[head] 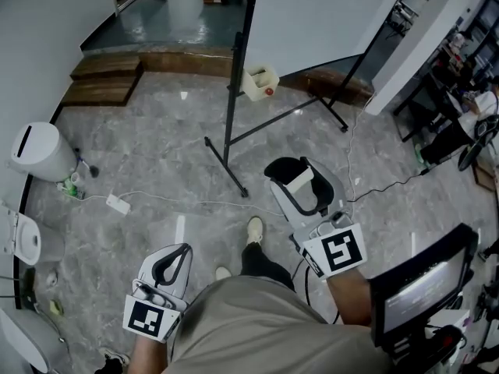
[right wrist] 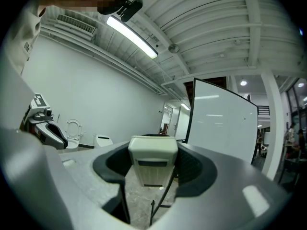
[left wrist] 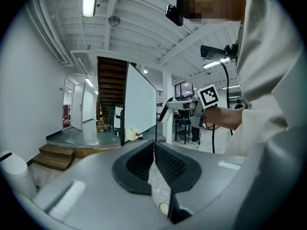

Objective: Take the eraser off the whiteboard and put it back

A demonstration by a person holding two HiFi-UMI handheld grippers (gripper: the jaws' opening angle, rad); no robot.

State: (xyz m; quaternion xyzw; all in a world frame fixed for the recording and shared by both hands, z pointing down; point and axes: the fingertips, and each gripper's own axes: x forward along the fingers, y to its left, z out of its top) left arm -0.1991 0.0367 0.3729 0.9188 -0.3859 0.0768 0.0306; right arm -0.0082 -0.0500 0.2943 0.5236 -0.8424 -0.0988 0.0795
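The eraser [head: 299,179], a pale cream block, sits between the jaws of my right gripper [head: 300,187], which is shut on it and held level in front of me. Seen from the right gripper view, the eraser [right wrist: 152,163] fills the gap between the dark pads, and the whiteboard [right wrist: 221,123] stands ahead to the right, some way off. The whiteboard [head: 327,10] on its black wheeled stand [head: 234,115] is at the top of the head view. My left gripper [head: 171,262] hangs low at the left; in its own view the left gripper [left wrist: 154,147] has its pads together with nothing between them.
A white container with a red cap [head: 261,81] sits at the stand's foot. Wooden steps [head: 105,80] lie at the far left, with a white bin [head: 37,151] and a power strip [head: 118,203] with its cable on the grey floor. A black cart with a screen [head: 425,287] stands at my right.
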